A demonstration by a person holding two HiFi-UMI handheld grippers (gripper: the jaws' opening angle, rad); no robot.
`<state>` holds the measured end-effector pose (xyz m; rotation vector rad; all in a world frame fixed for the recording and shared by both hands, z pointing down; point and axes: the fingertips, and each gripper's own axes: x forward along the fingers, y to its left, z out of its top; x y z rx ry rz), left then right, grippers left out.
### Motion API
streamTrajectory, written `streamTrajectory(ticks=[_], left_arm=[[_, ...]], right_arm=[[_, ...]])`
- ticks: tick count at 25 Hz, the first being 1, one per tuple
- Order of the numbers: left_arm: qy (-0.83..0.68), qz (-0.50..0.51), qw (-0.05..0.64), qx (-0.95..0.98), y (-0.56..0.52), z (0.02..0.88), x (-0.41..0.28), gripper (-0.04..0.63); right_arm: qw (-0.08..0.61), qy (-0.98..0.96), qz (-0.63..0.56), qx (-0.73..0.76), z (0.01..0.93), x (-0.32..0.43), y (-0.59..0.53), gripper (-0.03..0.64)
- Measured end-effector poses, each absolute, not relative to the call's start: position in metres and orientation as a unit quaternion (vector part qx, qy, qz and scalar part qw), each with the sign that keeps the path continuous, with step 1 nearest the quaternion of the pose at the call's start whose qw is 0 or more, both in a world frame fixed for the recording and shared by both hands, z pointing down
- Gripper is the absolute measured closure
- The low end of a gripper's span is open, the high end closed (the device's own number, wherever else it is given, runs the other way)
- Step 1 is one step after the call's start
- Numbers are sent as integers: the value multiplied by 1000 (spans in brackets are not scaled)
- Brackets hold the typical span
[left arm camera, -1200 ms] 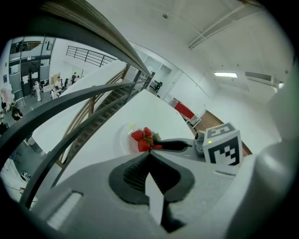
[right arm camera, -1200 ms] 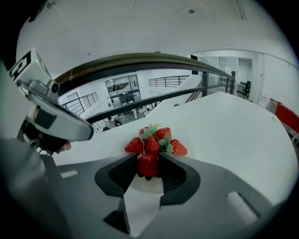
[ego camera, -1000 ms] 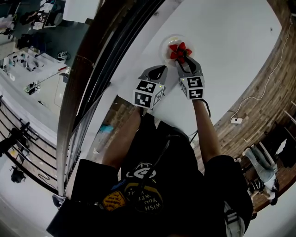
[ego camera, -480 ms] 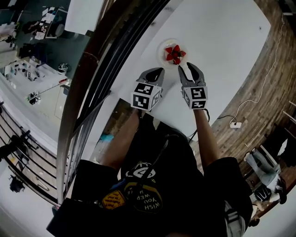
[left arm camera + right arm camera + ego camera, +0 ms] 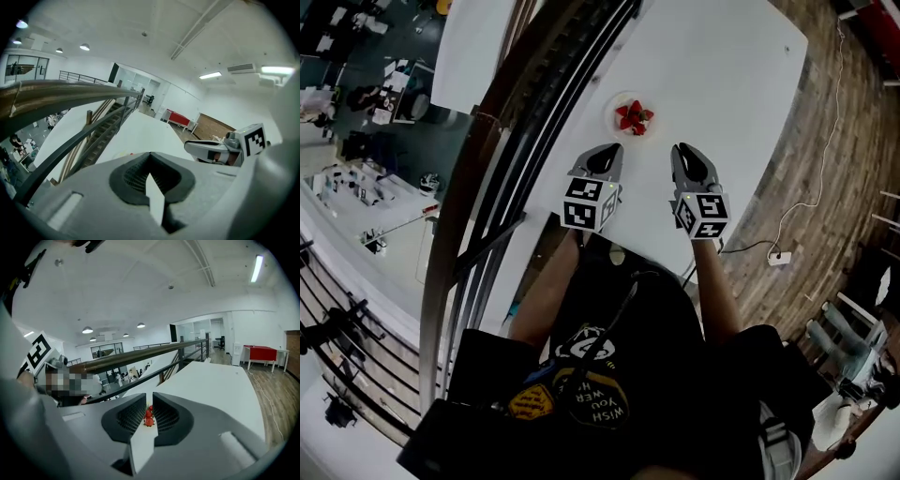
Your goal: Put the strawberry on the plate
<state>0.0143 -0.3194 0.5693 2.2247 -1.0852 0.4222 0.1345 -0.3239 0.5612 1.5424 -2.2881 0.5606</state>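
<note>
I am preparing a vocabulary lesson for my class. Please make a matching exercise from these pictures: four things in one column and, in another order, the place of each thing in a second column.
Things:
1 strawberry
2 plate
3 handrail
4 socket strip

Places:
a on the wooden floor
b along the edge of the white table
c on that table
d on the plate

Pairs: 1-d, 2-c, 3-b, 4-a.

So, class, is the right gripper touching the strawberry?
Apart. Head view: bare table separates the right gripper, jaws just closing on nothing, from the strawberry on the plate.
</note>
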Motion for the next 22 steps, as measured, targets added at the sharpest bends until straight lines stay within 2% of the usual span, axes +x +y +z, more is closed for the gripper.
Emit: streamTrajectory(ticks=[7,15,22], left_arm=[[-423,128,255,860,-296,508,15,592],[-434,121,205,869,-272,462,12,592],[-450,115,194,864,-261,455,9,592]], right_arm=[[100,-802,180,561,490,142,-298,604],[83,-802,167,567,449,147,-269,606],[56,-812,168,556,435,147,-254,609]])
